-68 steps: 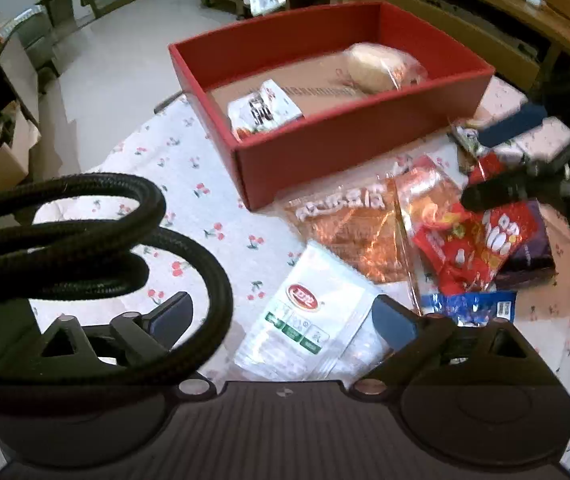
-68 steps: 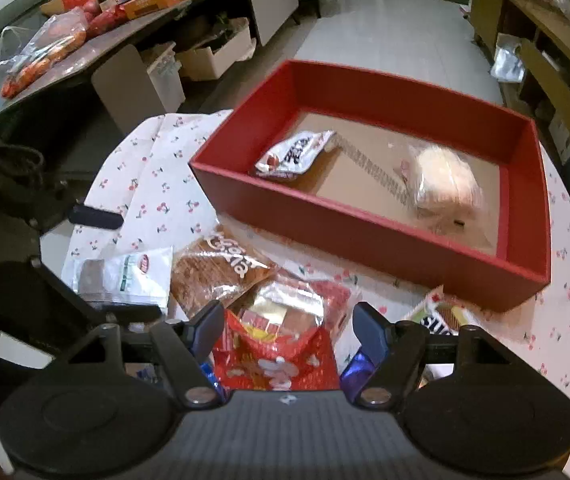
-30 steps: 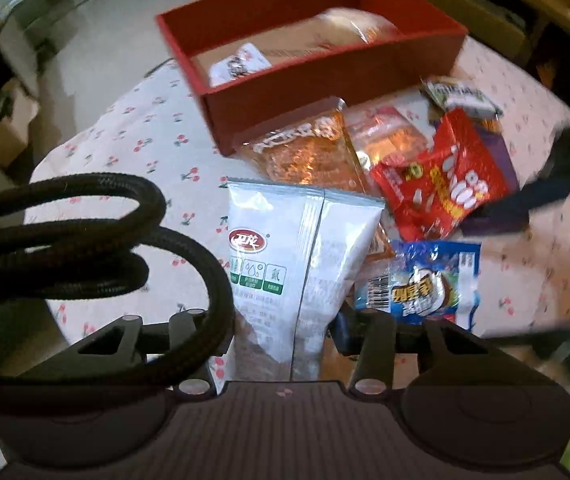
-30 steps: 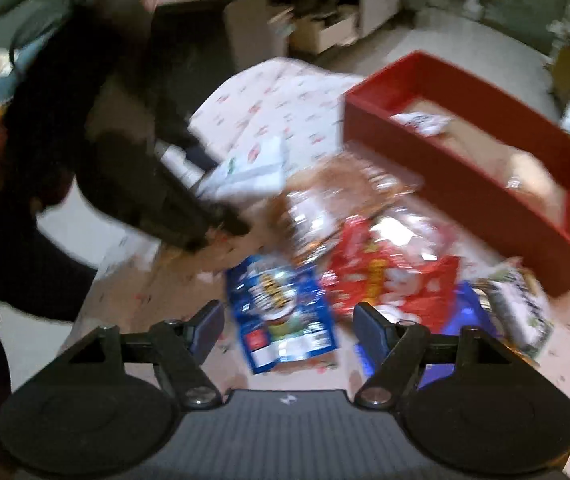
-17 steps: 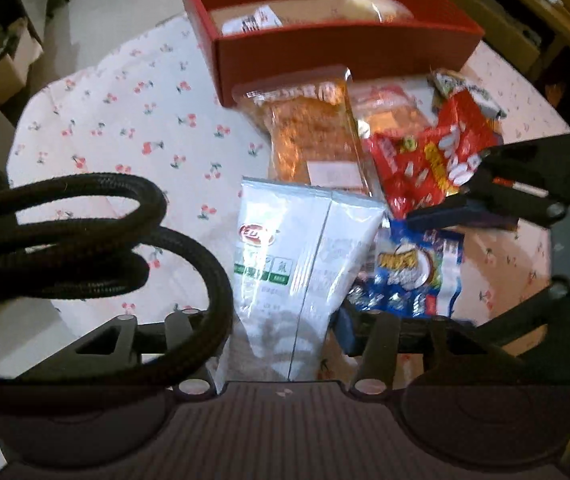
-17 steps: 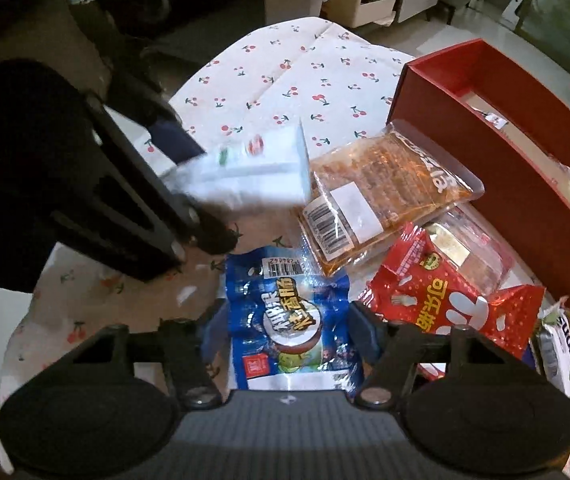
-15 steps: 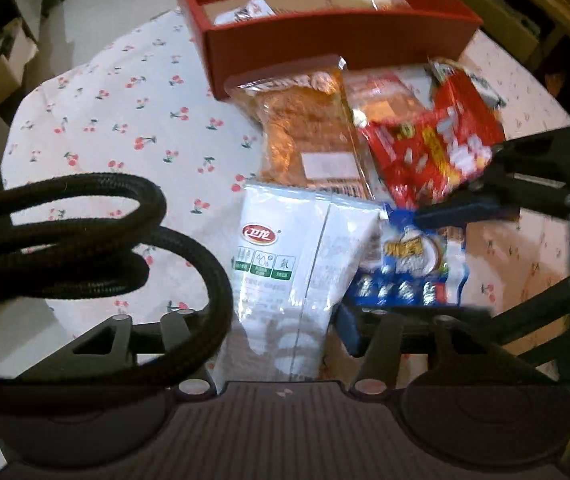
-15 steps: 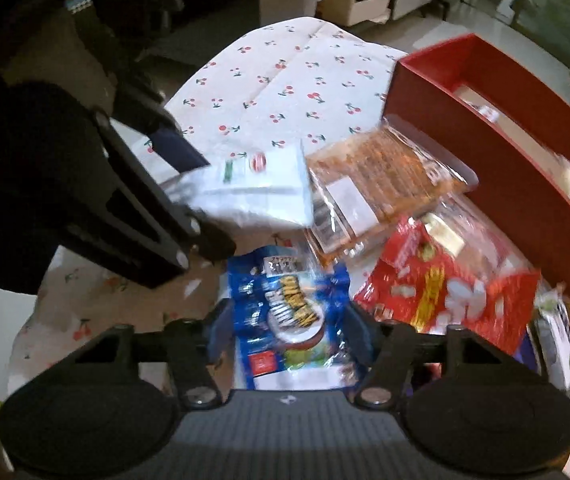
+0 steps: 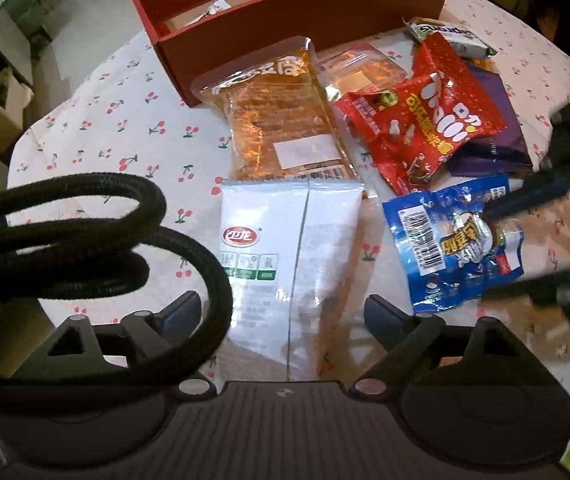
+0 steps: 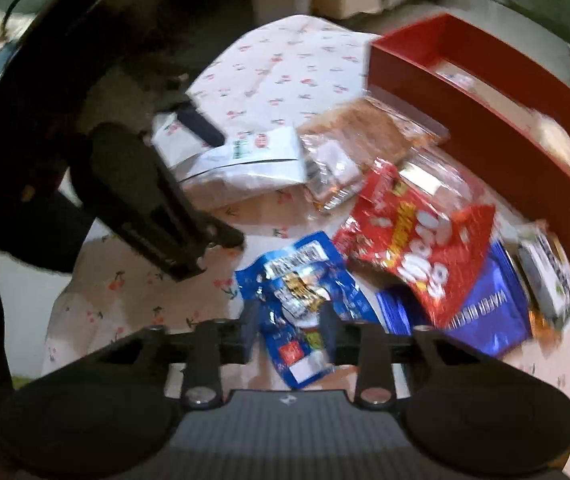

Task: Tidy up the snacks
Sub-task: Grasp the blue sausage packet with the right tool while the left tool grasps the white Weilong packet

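**Worktop inspection: white packet released, blue packet gripped**

The worktop (image 9: 133,128) is covered by a white cloth printed with red cherries. A red box (image 9: 285,12) stands at its far side, with packets seen inside it. Pale floor tiles, cardboard boxes and low furniture are noted beyond the worktop; the room is dimly lit.

Snacks are spread before the box: an orange packet (image 9: 281,120) touching its wall, a red packet (image 9: 421,120) overlapping a purple packet (image 9: 497,136), and a small green-and-white packet (image 9: 449,36) nearer the box.

The left gripper (image 9: 281,316) is found with its jaws wide apart, having just been opening. The white packet (image 9: 285,264) lies flat on the cloth between them, clear of both pads.

The right gripper (image 10: 289,324) is found with its jaws drawn in on the near end of the blue packet (image 10: 301,292), which is crumpled between the pads. The blue packet lies just beside the white one and close to the red one. The right wrist view is blurred.
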### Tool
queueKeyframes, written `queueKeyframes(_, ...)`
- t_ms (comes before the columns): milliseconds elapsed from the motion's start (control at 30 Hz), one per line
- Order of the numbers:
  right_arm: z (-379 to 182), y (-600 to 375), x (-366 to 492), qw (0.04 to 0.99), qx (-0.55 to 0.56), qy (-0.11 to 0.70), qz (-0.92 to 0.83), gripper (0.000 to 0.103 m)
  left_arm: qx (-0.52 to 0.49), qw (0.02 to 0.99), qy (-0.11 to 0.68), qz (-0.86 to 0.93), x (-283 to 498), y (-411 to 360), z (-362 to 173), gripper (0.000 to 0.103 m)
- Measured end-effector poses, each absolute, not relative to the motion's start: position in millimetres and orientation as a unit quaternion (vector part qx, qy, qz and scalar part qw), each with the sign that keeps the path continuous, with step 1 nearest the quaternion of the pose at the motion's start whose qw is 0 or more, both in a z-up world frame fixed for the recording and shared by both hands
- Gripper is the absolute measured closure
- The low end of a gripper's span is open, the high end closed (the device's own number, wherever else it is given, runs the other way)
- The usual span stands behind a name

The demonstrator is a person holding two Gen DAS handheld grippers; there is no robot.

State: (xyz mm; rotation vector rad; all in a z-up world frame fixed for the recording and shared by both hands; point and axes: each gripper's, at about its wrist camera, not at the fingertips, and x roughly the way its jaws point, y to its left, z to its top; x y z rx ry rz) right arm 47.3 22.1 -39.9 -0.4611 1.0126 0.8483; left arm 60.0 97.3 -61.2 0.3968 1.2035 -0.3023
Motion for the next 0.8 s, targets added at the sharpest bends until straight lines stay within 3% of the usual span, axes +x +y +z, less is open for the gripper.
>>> queueKeyframes(33,-40.0,26.4,47.1,0.764,-0.236,0.454,0.393,0.027,0.183,0.795,0.561,-0.142,60.0,98.0,-61.8,0.010)
queueKeyframes(100,-42.9,32.4,47.6,0.752,-0.271,0.446,0.402,0.017,0.183,0.794,0.561,-0.147,60.3,98.4,-62.6,0.009)
queueKeyframes(300,-67.4,42.3,64.6,0.731,-0.261,0.478,0.410,0.010,0.169,0.786,0.573,-0.157,70.5,105.1,-70.5,0.000)
queueKeyframes(500,-56.0,30.7,64.4,0.745,-0.235,0.488,0.389,0.039,0.156,0.789,0.568,-0.178,74.9,108.9,-71.8,0.000)
queueKeyframes(800,-52.6,24.8,51.1,0.741,-0.224,0.498,0.391,0.040,0.148,0.794,0.563,-0.178,72.7,103.2,-73.6,0.000)
